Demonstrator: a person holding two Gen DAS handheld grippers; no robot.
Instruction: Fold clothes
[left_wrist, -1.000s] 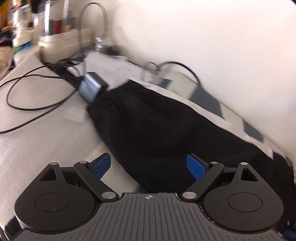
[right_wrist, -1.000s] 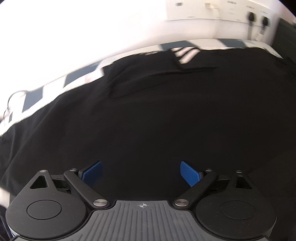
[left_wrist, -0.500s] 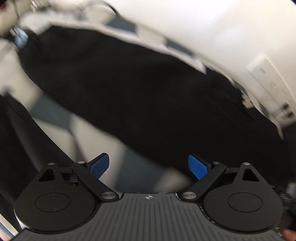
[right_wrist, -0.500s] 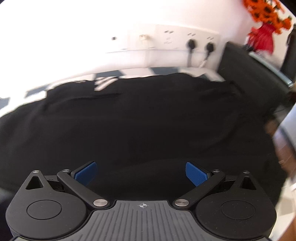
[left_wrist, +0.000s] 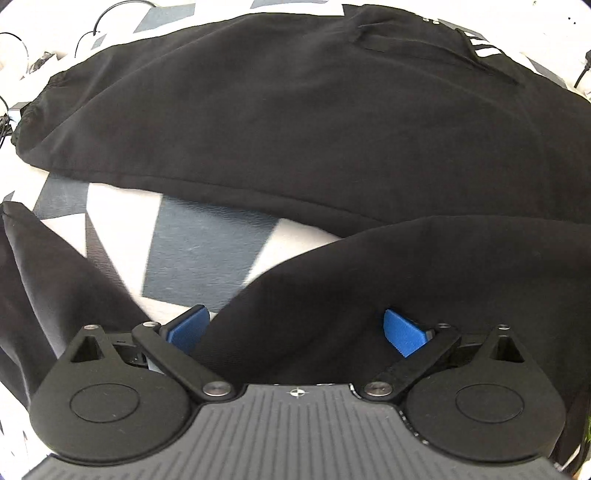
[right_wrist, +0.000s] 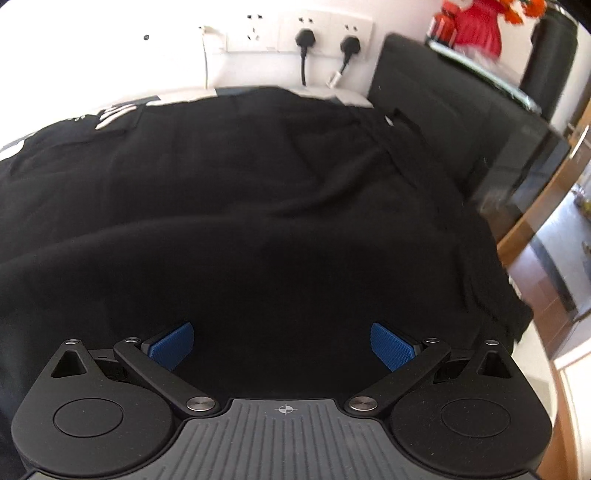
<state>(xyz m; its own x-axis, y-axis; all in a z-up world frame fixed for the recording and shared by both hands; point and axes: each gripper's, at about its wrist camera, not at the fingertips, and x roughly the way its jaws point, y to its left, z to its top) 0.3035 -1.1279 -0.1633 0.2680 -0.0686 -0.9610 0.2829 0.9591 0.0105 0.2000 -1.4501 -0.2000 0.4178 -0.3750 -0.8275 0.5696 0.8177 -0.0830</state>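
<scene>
The black trousers (left_wrist: 295, 122) are lying spread over the patterned cover (left_wrist: 207, 243), filling most of both frames; one leg is running across the upper part of the left wrist frame and the other is crossing the lower right. The left claw (left_wrist: 295, 329) is standing wide and empty above the nearer leg. The right claw (right_wrist: 282, 345) is also standing wide and empty above the cloth. Two plugs (right_wrist: 304, 37) are sitting in wall sockets at the top.

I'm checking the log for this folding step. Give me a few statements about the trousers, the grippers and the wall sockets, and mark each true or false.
1. The black trousers lie spread on a patterned surface. True.
2. The left gripper is clamped on cloth. False: its jaws stand open.
3. Two plugs sit in the wall sockets. True.
4. The right gripper is shut. False: its jaws stand wide open above the cloth.
</scene>
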